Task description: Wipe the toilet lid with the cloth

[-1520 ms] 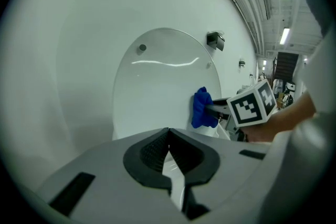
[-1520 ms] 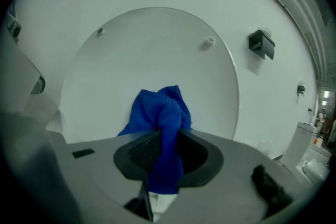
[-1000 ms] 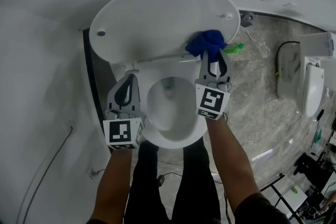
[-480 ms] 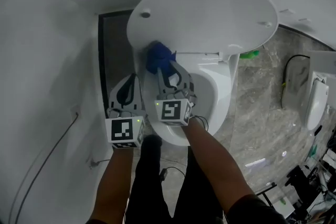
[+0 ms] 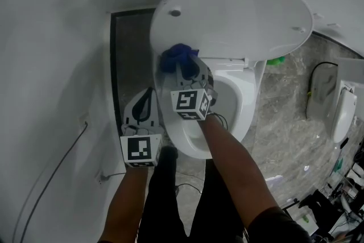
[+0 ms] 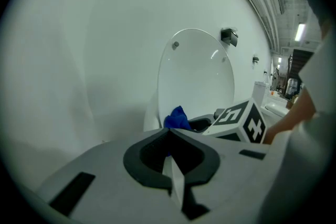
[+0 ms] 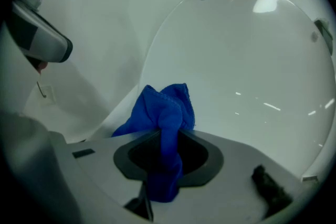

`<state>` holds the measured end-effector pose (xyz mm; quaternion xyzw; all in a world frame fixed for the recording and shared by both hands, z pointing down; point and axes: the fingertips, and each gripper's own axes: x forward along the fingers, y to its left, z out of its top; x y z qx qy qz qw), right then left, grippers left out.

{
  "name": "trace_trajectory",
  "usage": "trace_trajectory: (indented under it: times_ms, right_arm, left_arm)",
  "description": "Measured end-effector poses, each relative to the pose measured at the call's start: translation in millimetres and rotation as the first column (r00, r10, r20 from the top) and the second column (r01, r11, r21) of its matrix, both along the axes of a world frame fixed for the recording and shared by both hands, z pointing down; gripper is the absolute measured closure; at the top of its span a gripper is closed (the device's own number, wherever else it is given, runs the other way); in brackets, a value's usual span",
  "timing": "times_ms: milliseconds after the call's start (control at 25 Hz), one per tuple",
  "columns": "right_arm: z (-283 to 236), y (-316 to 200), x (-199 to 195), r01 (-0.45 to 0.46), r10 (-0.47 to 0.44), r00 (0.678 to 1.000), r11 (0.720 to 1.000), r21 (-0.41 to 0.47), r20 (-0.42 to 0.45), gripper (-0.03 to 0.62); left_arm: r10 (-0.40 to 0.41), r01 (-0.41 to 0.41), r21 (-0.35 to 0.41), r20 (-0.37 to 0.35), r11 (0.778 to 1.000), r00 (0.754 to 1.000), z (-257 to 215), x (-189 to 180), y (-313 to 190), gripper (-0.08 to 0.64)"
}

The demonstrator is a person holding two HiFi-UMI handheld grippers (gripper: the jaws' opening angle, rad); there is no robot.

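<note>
One crumpled cloth [image 5: 178, 57] faces the glossy oval lid [image 5: 239, 14].

**Clearance around the raised toilet lid**
The upright toilet lid [image 5: 239, 14] blocks travel ahead, and its upper and right face is unobstructed. The white wall [image 5: 51, 65] closes the left side. Only a narrow dark floor strip [image 5: 128, 48] runs beside the bowl [image 5: 242, 105], with the left tongs [image 5: 147, 101] over its near end.

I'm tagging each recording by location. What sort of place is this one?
Probably a bathroom, perhaps a fixture showroom: a white toilet with its lid raised, and what looks like a second toilet standing at the right on the marble-look floor.
</note>
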<state>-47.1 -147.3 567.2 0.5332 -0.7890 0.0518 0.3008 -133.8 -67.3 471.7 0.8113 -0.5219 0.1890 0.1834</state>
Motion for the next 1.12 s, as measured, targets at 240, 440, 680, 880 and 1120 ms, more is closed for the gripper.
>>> trace_trajectory:
  times_ms: [240, 440, 680, 880, 1120]
  right_arm:
    - [12, 4, 57, -0.142, 0.140, 0.988, 0.989, -0.031, -0.064, 0.503]
    - [13, 9, 112, -0.221, 0.218, 0.972, 0.975, -0.030, -0.088, 0.503]
    - [17, 20, 194, -0.382, 0.377, 0.920, 0.923, -0.034, -0.102, 0.503]
    - [18, 27, 229, -0.431, 0.425, 0.899, 0.902, -0.035, -0.111, 0.503]
    - [-5, 46, 236, -0.477, 0.483, 0.861, 0.876, -0.075, 0.160, 0.503]
  left_arm:
    - [0.057, -0.057, 0.004, 0.004, 0.998, 0.998, 6, 16, -1, 0.549]
    - [0.090, -0.090, 0.020, 0.006, 0.996, 0.996, -1, 36, -6, 0.549]
    - [0.113, -0.113, 0.019, 0.005, 0.993, 0.994, 3, 63, -6, 0.549]
    - [0.126, -0.126, 0.020, 0.015, 0.992, 0.992, 3, 76, -5, 0.549]
    - [0.144, -0.147, 0.108, 0.037, 0.983, 0.989, -18, 61, -26, 0.548]
